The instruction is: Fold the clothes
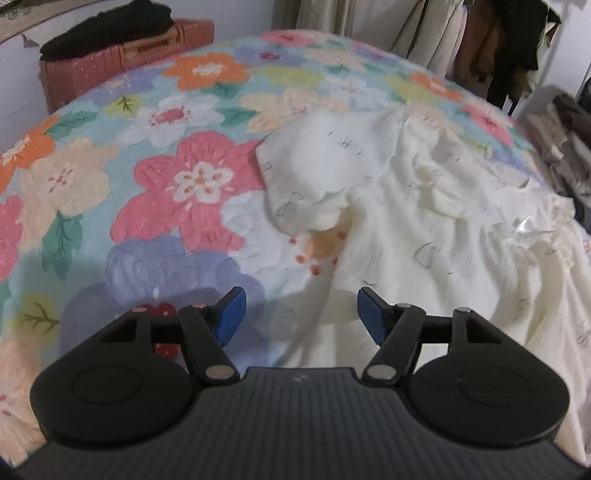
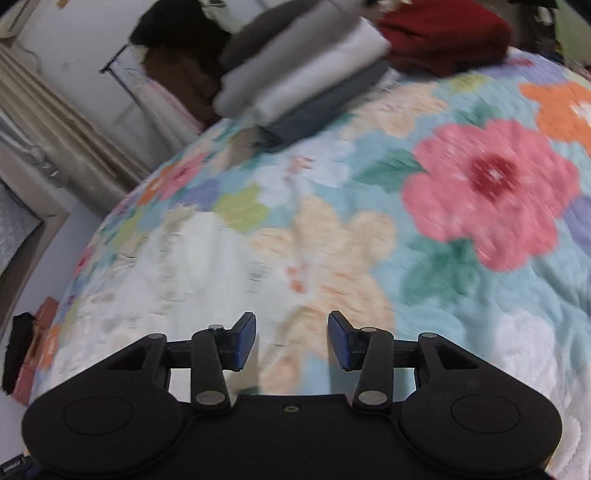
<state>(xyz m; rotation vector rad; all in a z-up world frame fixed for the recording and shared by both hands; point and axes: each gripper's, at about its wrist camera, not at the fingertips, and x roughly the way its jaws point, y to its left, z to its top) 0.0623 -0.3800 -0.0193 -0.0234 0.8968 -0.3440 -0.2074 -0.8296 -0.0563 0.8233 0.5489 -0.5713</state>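
Note:
A cream-white garment (image 1: 443, 236) with small dark prints lies crumpled on the flowered bedspread (image 1: 147, 177), spread over the right half of the left wrist view, with one sleeve (image 1: 325, 173) folded out to the left. My left gripper (image 1: 300, 314) is open and empty, just above the garment's near left edge. My right gripper (image 2: 291, 339) is open and empty over bare bedspread (image 2: 332, 229); the garment does not show in that view.
A pile of folded grey and white clothes (image 2: 299, 77) and a dark red folded item (image 2: 443, 33) sit at the bed's far edge. A pink suitcase (image 1: 122, 62) with black cloth on top stands beyond the bed. Hanging clothes (image 1: 480, 44) line the back.

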